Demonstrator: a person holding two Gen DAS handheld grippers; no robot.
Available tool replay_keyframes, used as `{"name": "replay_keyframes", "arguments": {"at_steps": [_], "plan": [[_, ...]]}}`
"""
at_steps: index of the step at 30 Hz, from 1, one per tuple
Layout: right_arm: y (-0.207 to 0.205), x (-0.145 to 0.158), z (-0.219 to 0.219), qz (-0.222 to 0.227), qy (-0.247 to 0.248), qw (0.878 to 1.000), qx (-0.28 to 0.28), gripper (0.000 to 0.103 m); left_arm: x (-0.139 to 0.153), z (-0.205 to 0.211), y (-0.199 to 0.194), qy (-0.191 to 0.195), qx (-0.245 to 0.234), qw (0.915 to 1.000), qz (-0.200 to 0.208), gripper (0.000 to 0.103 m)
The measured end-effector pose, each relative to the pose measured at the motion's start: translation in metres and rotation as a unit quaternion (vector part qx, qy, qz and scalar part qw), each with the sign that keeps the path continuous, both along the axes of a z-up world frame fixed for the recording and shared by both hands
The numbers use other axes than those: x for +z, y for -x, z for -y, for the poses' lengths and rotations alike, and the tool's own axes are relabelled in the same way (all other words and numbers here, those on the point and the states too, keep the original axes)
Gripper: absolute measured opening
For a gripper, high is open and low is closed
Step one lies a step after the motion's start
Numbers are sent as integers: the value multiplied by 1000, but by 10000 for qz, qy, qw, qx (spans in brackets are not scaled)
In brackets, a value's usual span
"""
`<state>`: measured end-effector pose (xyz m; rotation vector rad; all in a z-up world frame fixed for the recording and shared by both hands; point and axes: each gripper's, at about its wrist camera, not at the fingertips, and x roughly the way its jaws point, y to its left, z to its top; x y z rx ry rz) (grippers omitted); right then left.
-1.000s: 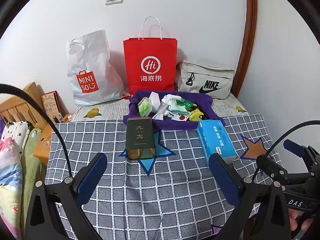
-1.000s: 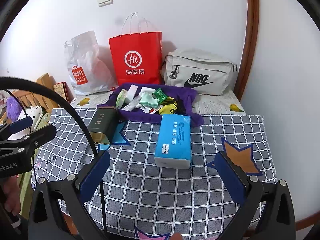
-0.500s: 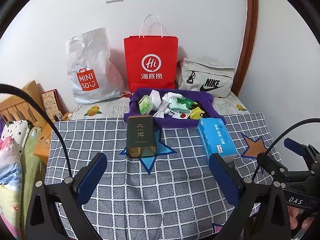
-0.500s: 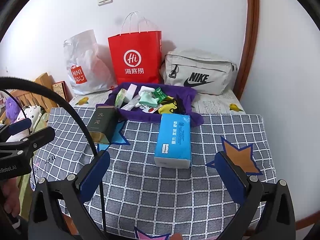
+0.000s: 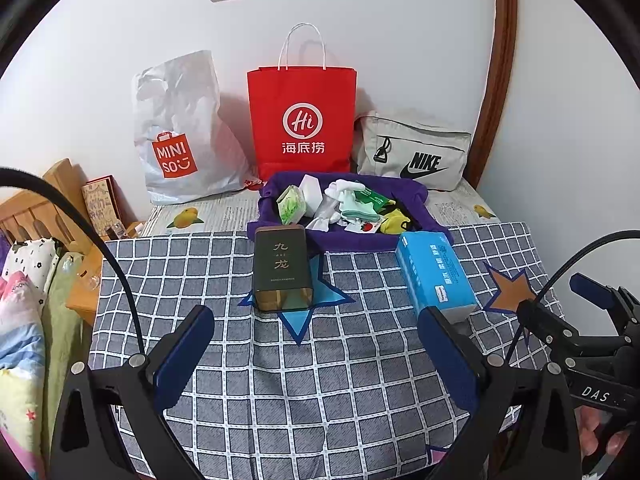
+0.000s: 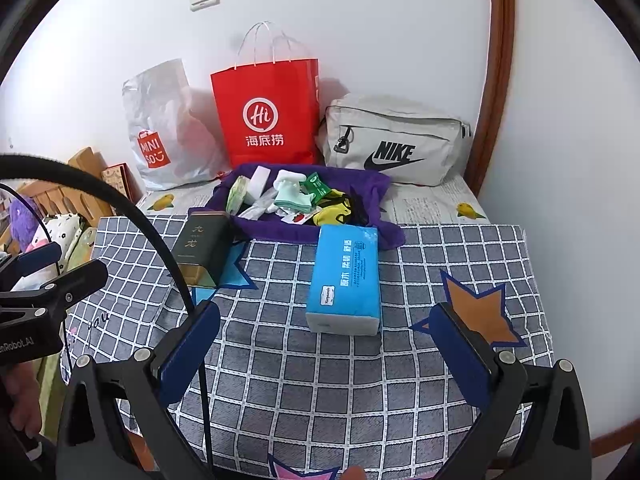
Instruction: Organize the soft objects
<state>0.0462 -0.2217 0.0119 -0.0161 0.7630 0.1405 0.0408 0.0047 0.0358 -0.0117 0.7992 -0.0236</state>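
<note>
A purple fabric bin (image 5: 416, 194) (image 6: 376, 184) at the back of the table holds several soft items: white socks (image 5: 340, 190), mint cloth (image 6: 294, 196), green packets, a yellow item (image 5: 394, 224). A blue tissue pack (image 5: 434, 272) (image 6: 346, 276) lies in front of it on the checked cloth. A dark green tin (image 5: 282, 266) (image 6: 200, 246) lies to its left. My left gripper (image 5: 316, 344) is open and empty, short of the tin. My right gripper (image 6: 326, 344) is open and empty, just short of the tissue pack.
A white MINISO bag (image 5: 176, 132), a red paper bag (image 5: 302, 120) and a grey Nike bag (image 5: 412, 152) stand against the wall. The grey checked cloth (image 5: 320, 380) covers the table. Bedding and a wooden headboard (image 5: 28, 216) lie to the left.
Both views drifted slightly; the objects sit a little lower and nearer in the frames. Nothing on the table moved. Both grippers stay open.
</note>
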Motion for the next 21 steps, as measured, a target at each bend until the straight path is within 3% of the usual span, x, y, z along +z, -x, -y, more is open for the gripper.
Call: {"name": "replay_keyframes", "arguments": {"at_steps": [21], "plan": [[1, 1, 3, 9, -4, 10000, -31, 103, -1, 1, 0, 43, 5, 10000, -36, 103]]}}
